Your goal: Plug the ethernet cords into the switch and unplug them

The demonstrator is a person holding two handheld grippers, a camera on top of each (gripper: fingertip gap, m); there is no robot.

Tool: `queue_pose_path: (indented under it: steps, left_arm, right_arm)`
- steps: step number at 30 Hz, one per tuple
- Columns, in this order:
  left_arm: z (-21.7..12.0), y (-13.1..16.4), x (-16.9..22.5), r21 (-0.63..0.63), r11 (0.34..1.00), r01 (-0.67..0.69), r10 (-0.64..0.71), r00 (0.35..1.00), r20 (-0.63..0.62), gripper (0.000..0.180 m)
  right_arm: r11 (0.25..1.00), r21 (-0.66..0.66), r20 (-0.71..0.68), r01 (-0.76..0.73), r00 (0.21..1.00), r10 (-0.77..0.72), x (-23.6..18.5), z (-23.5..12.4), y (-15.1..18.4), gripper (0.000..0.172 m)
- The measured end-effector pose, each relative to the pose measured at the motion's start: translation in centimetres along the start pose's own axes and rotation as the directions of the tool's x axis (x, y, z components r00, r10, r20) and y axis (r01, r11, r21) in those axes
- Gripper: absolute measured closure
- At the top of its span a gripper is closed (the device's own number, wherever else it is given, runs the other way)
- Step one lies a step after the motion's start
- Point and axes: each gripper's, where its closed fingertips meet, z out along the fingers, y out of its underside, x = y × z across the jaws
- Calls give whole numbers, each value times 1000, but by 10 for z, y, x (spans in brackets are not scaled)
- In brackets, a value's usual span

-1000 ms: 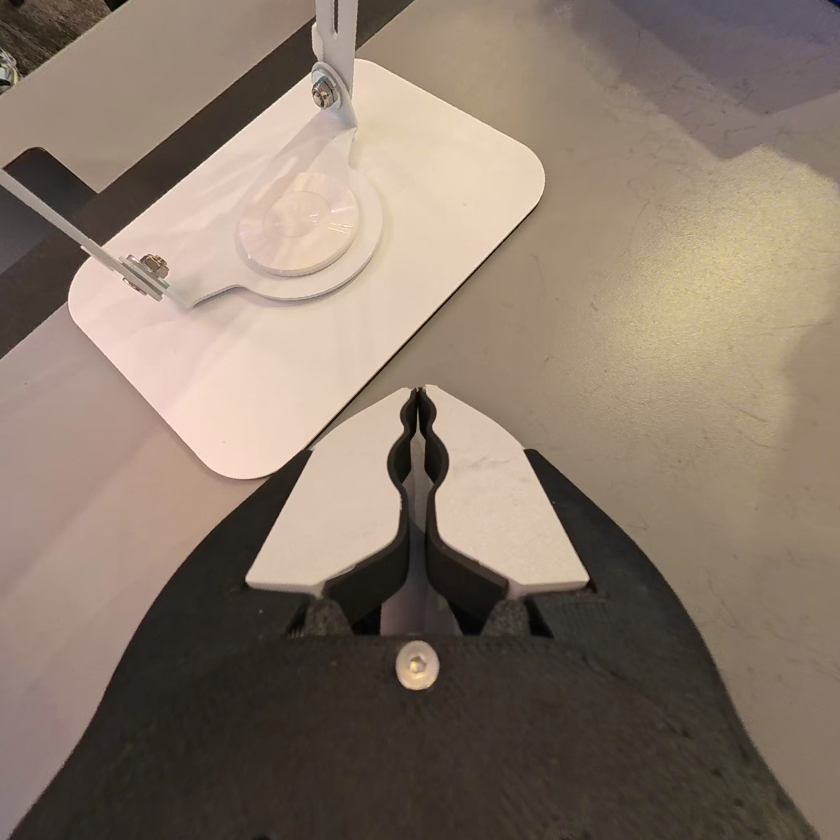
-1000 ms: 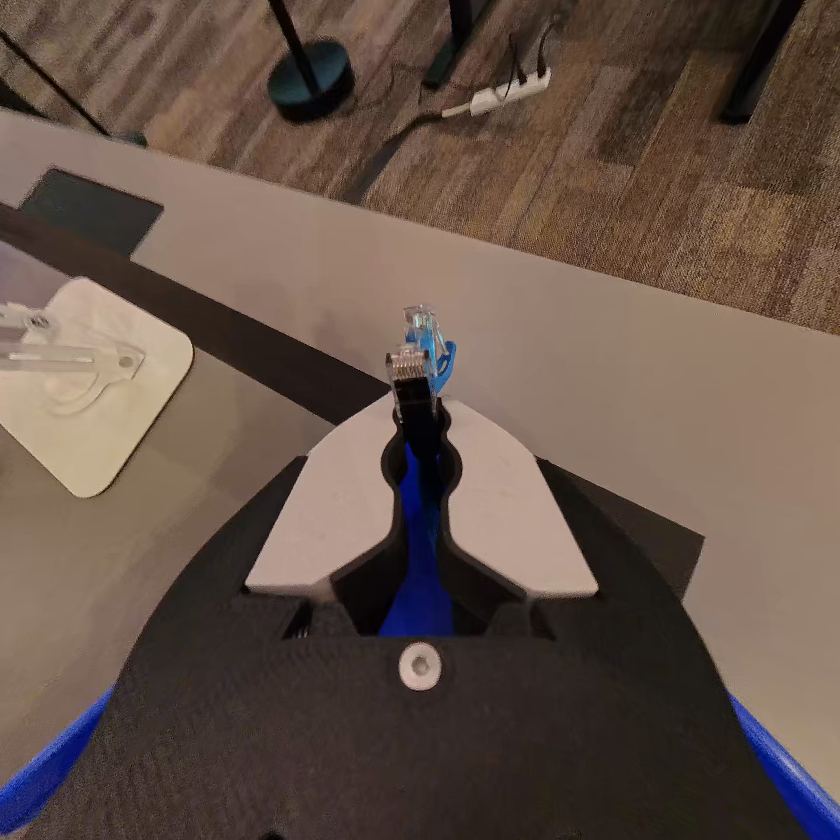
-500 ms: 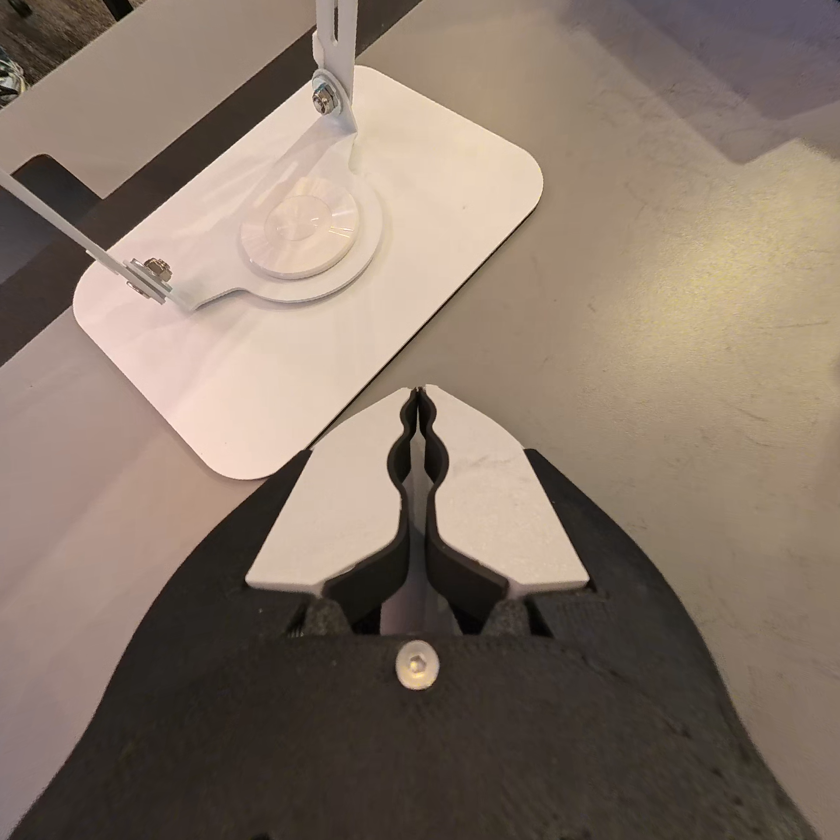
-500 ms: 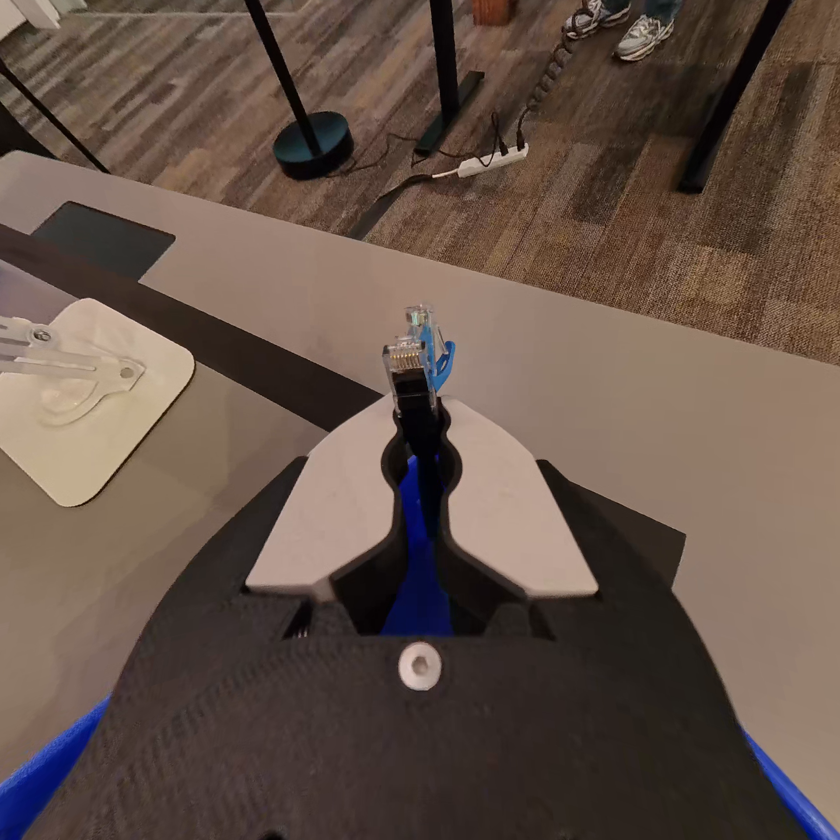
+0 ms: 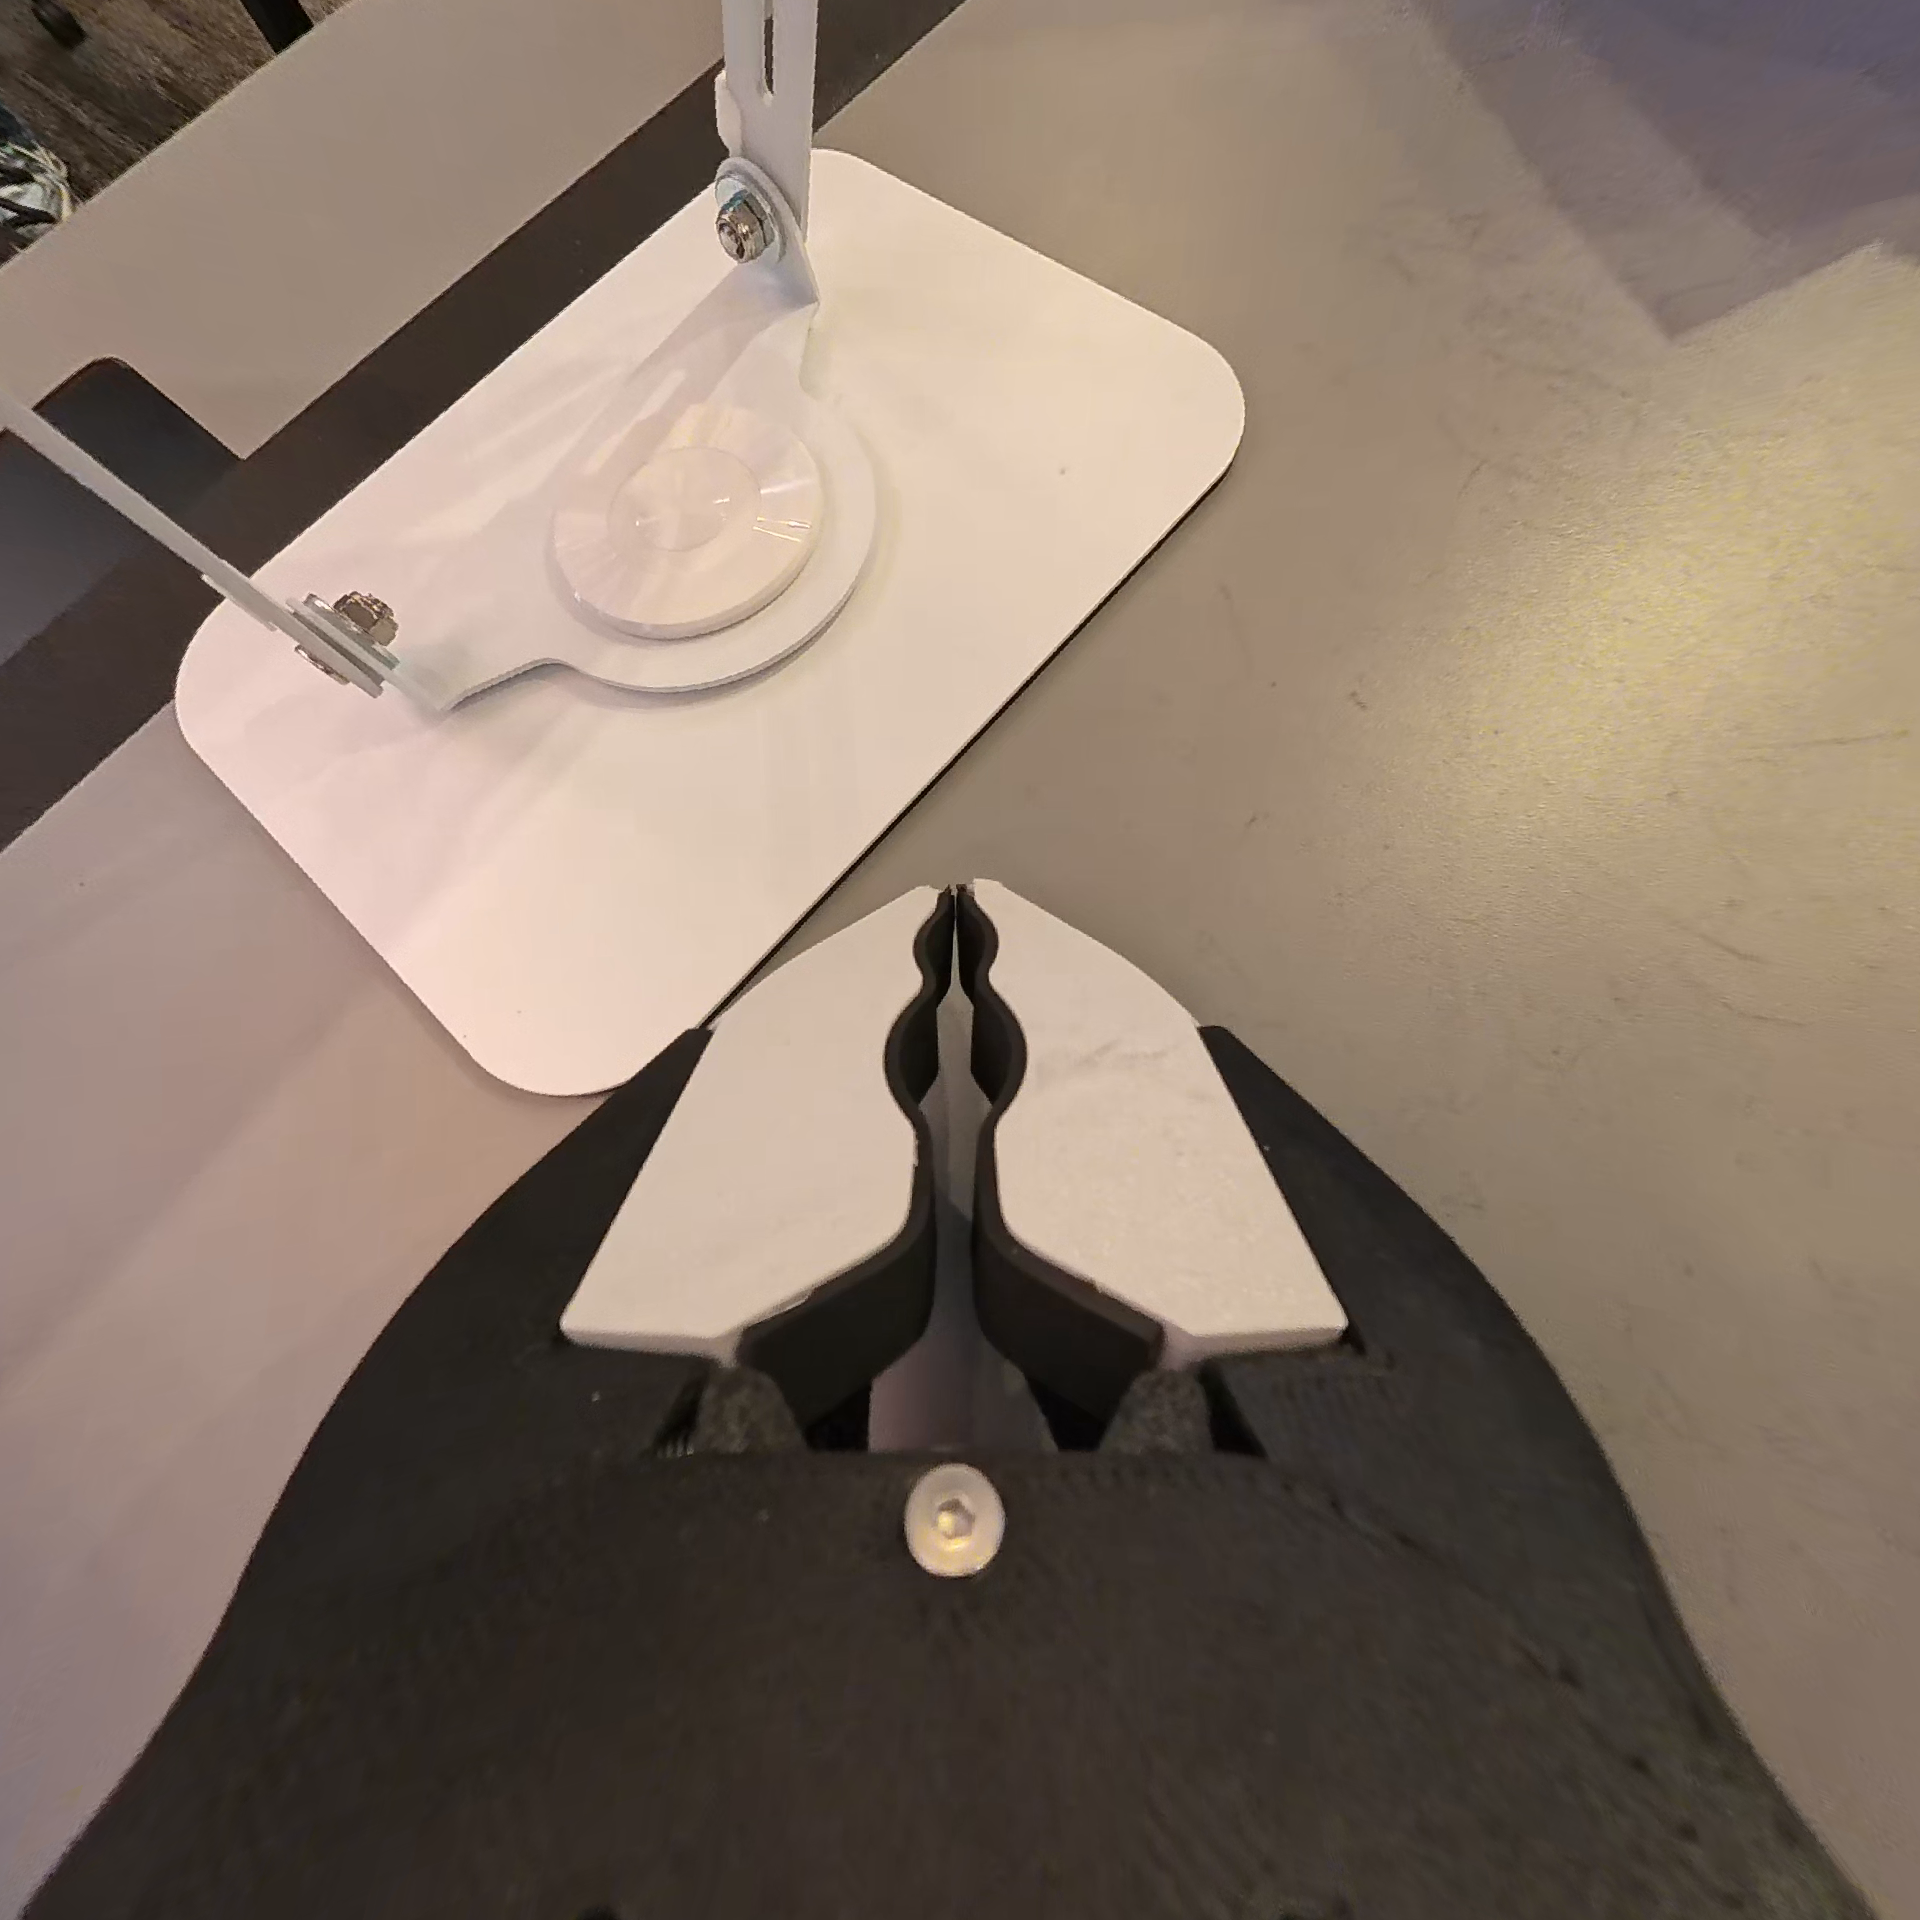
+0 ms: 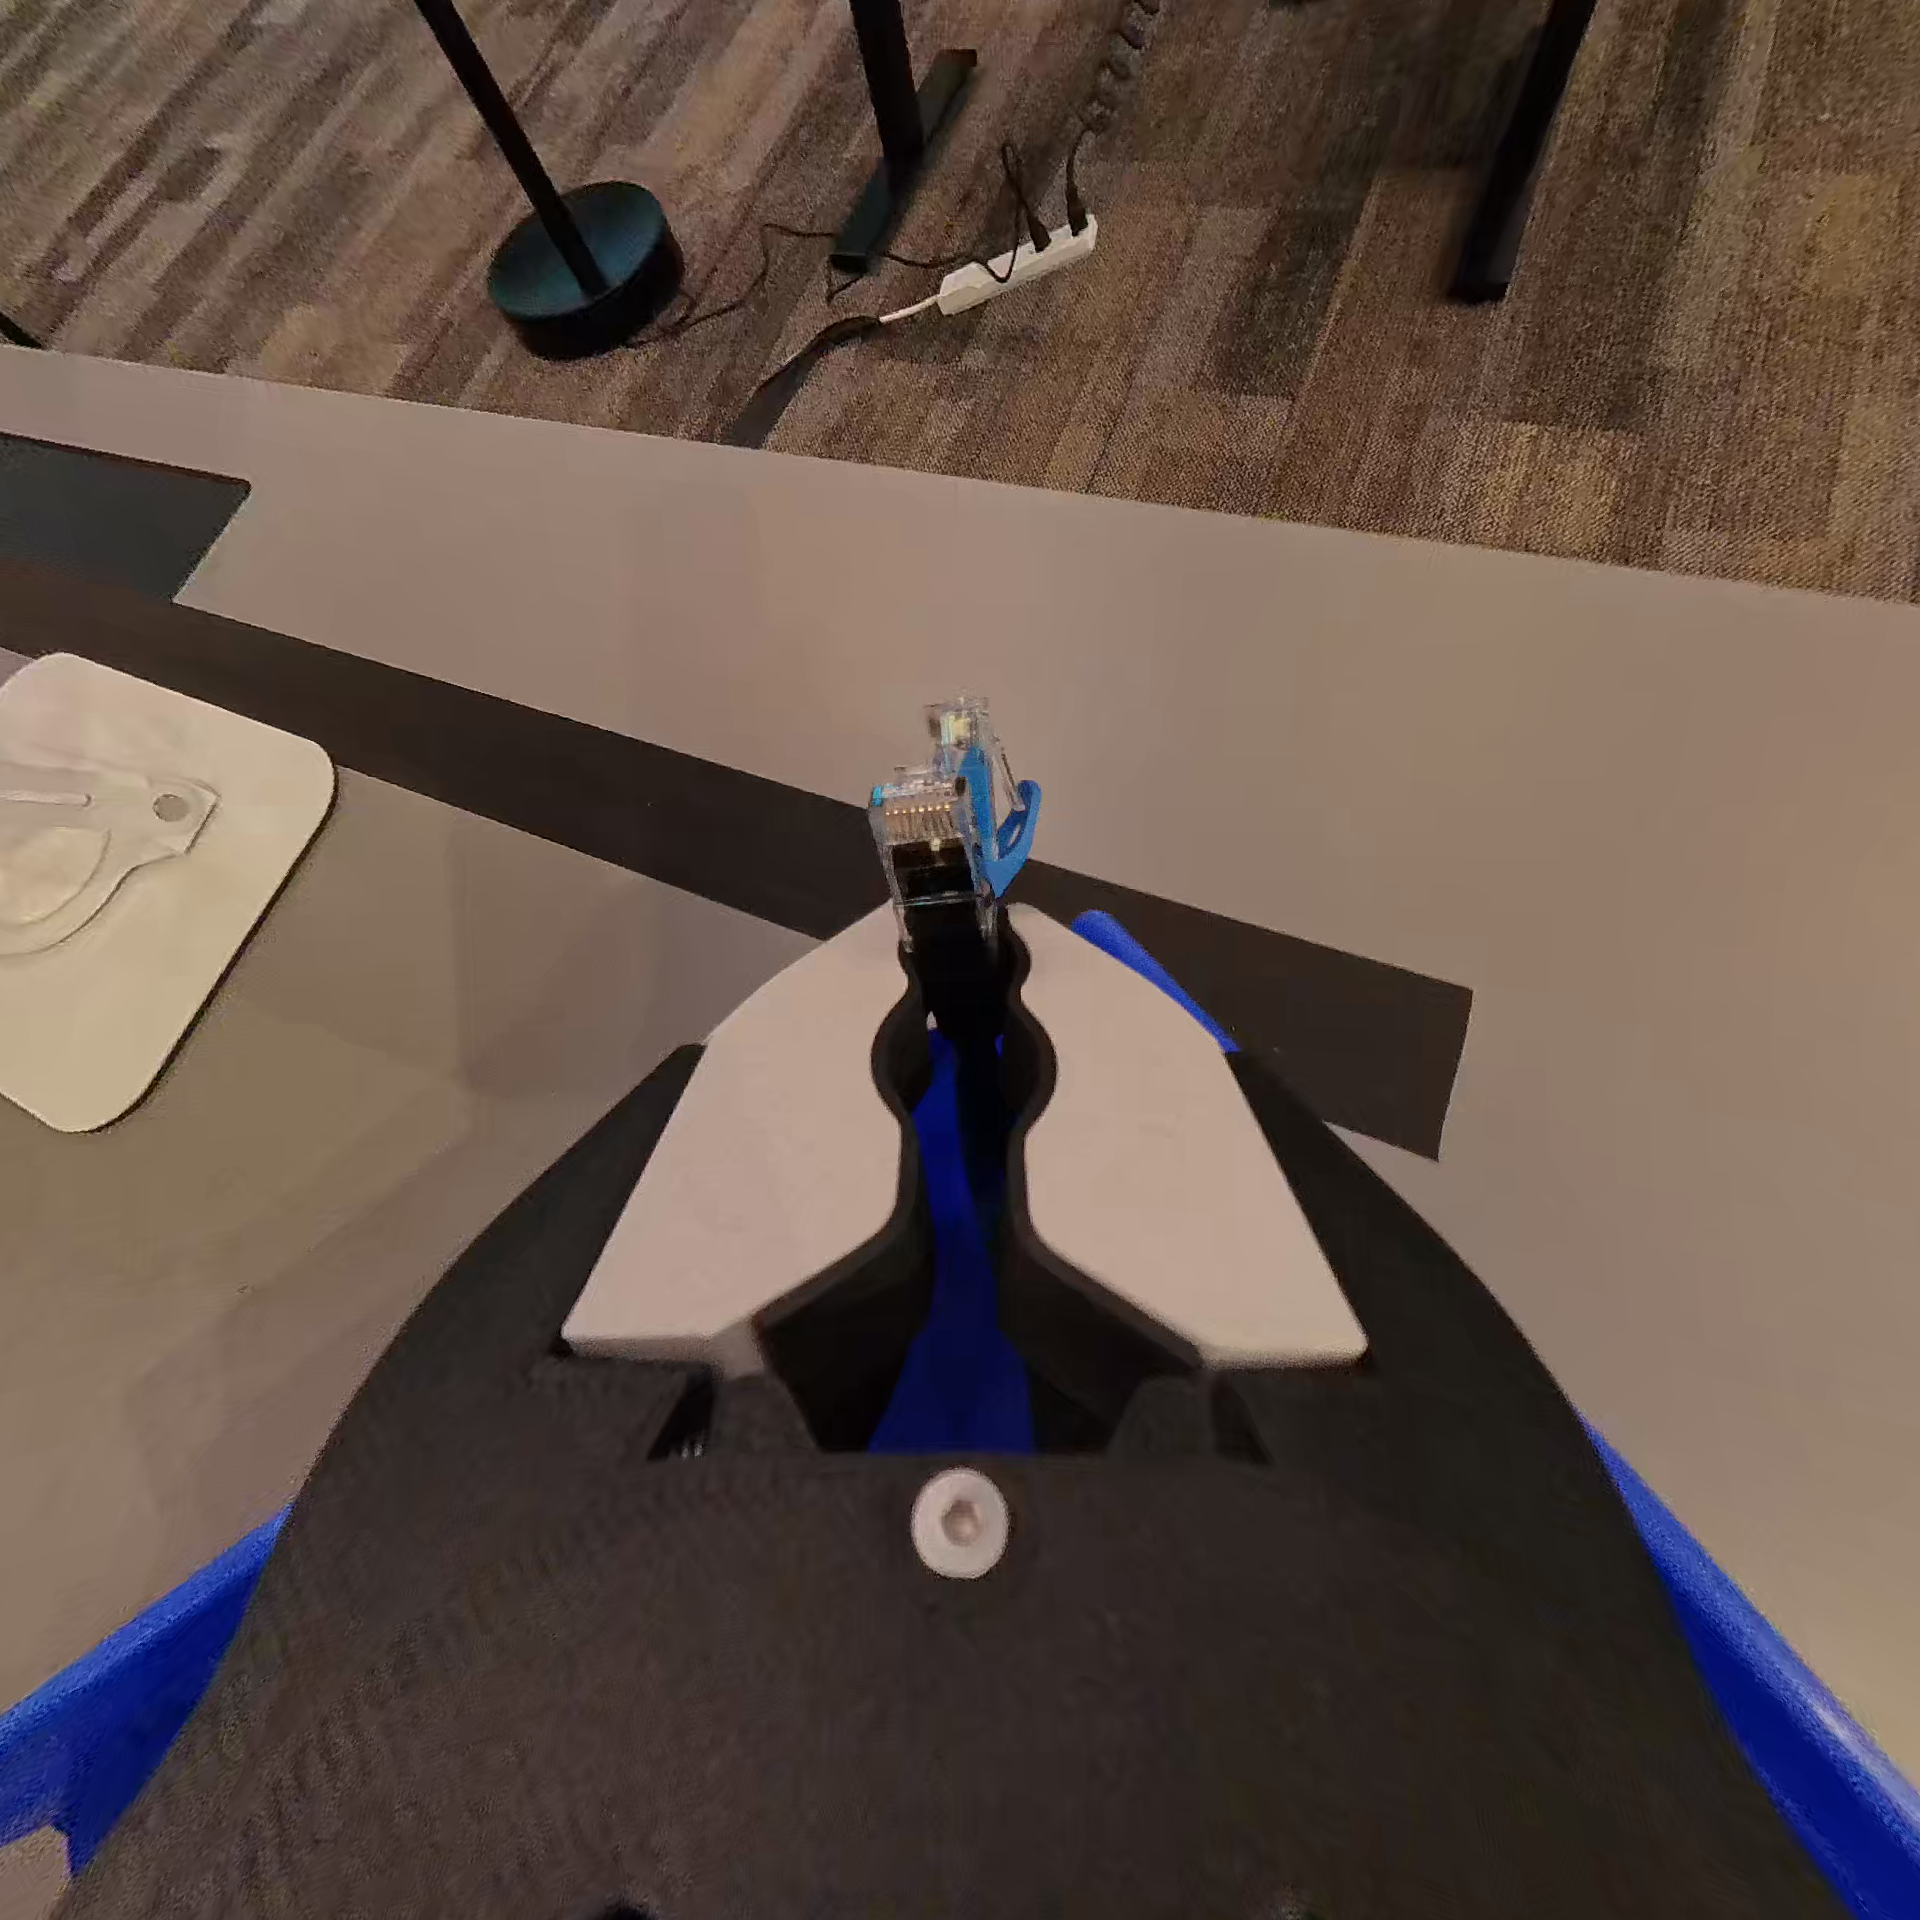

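The right claw (image 6: 954,920) was closed on two cords: a black cord (image 6: 961,997) and a blue cord (image 6: 966,1340). Their clear plugs (image 6: 930,831) stood up past the fingertips, above the grey table (image 6: 1351,748). The left claw (image 5: 954,896) was closed and empty, just beside a white stand base (image 5: 644,831) on the table.

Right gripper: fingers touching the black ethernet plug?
Touching. The right wrist view shows the right gripper closed on the black ethernet plug just behind its clear head, no gap at either fingertip; a blue plug sits alongside.
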Motion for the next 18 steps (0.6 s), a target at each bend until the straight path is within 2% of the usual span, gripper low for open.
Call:
queue_pose_path:
  steps: [5,11,18]
  left_arm:
    - [0,0,0,-1,1000,-3,3,1000,3,180]
    - [0,0,0,-1,1000,-9,9,1000,9,180]
    - [0,0,0,1,1000,-11,11,1000,10,180]
  right_arm:
    - [1000,3,-1,0,1000,0,2,-1,3,163]
    - [998,20,102,-66,993,64,-11,11,-2,163]
    - [1000,-13,239,20,971,-16,-71,57,-23,163]
